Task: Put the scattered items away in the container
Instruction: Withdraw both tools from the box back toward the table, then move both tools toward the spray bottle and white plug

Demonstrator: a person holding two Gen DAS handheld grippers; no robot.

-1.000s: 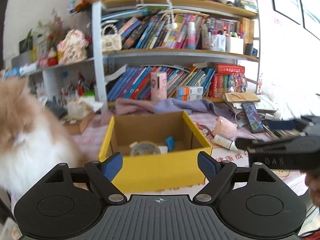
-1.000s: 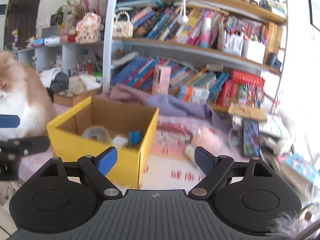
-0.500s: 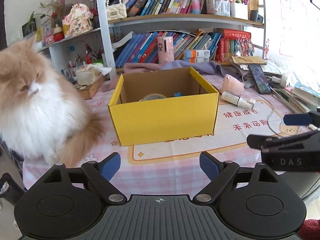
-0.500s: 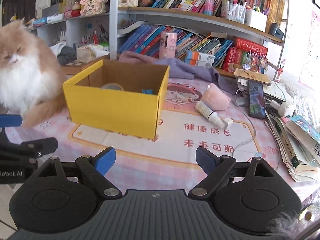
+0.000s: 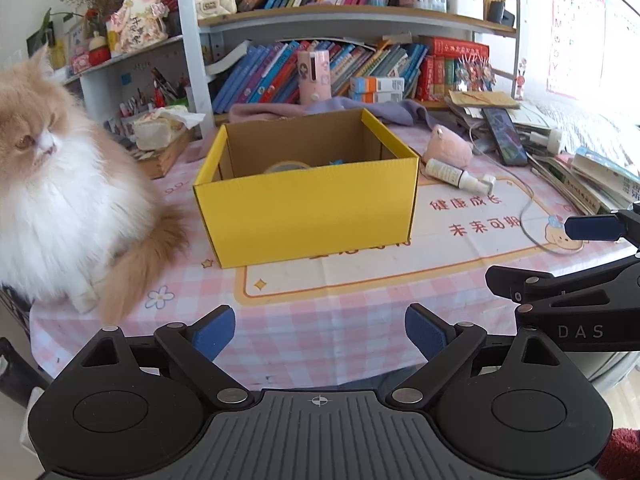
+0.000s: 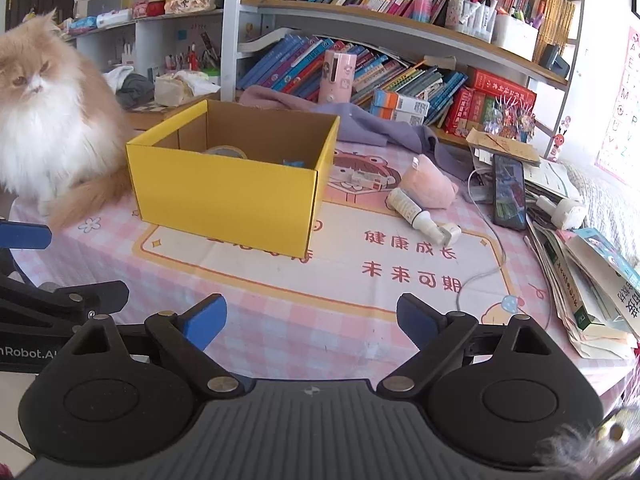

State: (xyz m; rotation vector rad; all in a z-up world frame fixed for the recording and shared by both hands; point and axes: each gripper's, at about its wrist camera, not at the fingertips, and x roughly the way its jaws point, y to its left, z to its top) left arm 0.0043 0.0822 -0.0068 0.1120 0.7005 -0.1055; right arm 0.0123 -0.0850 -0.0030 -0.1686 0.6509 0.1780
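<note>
Two fisheye views look over a worktop (image 5: 360, 332) covered in a pink checked cloth. In both, a yellow cardboard box (image 5: 308, 210) stands open near the middle of the frame, brown inside, with a roll of tape (image 5: 286, 167) and a small blue item (image 6: 294, 163) just showing above its front wall.

The left claw (image 5: 319, 332) fills the bottom of its own view, its jaws opening with nothing between them; the right claw (image 6: 311, 320) does the same in its view.

The left view shows the box front-on and the other claw at its right edge. The right view shows the box corner-on and the other claw at its left edge, plus a stack of books and papers (image 6: 592, 280) at lower right.

Right of the box lie a white tube-shaped bottle (image 6: 416, 216), touching a pink plush toy (image 6: 432, 186), and further right a phone (image 6: 509, 192).

A fluffy orange and white cat (image 5: 60, 200) sits at the left edge. Bookshelves (image 5: 360, 12) fill the background.
</note>
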